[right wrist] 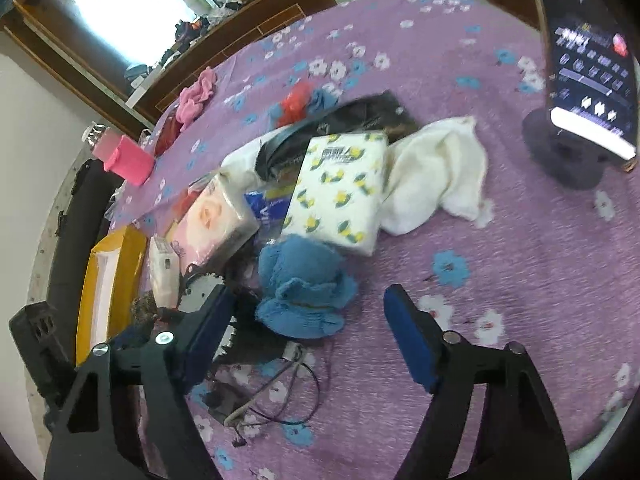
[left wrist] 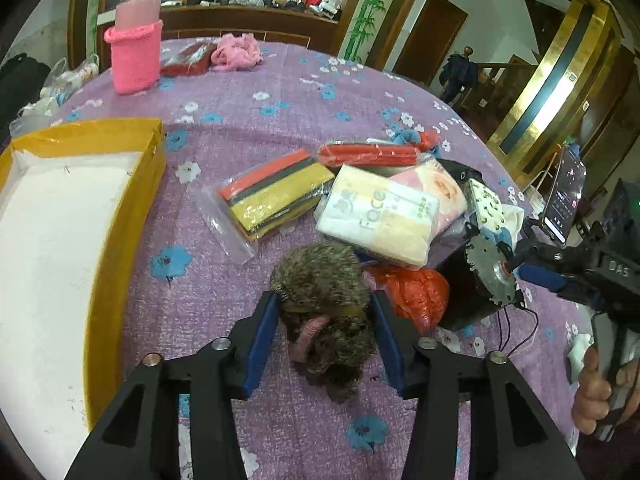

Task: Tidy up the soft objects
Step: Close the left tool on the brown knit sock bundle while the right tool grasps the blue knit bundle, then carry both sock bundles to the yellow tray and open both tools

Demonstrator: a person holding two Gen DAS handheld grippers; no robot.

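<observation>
A fuzzy brown-grey plush item (left wrist: 324, 304) with a pink loop lies on the purple flowered cloth (left wrist: 248, 128). My left gripper (left wrist: 325, 304) is open, its blue-padded jaws on either side of the plush. A yellow box (left wrist: 132, 204) with a white inside stands to the left. My right gripper (right wrist: 308, 304) is open and empty, its jaws wide apart around a blue knitted cloth (right wrist: 304, 288). Behind the blue cloth lie a lemon-print tissue pack (right wrist: 340, 192) and a white cloth (right wrist: 436, 172).
Packaged towels (left wrist: 380, 216), a yellow-red pack (left wrist: 276, 196), a red pack (left wrist: 368, 154) and an orange bag (left wrist: 416, 292) lie mid-table. A pink knitted bottle sleeve (left wrist: 134, 56) stands far left. A phone on a stand (right wrist: 588, 92) is at the right; wires (right wrist: 280, 396) lie near.
</observation>
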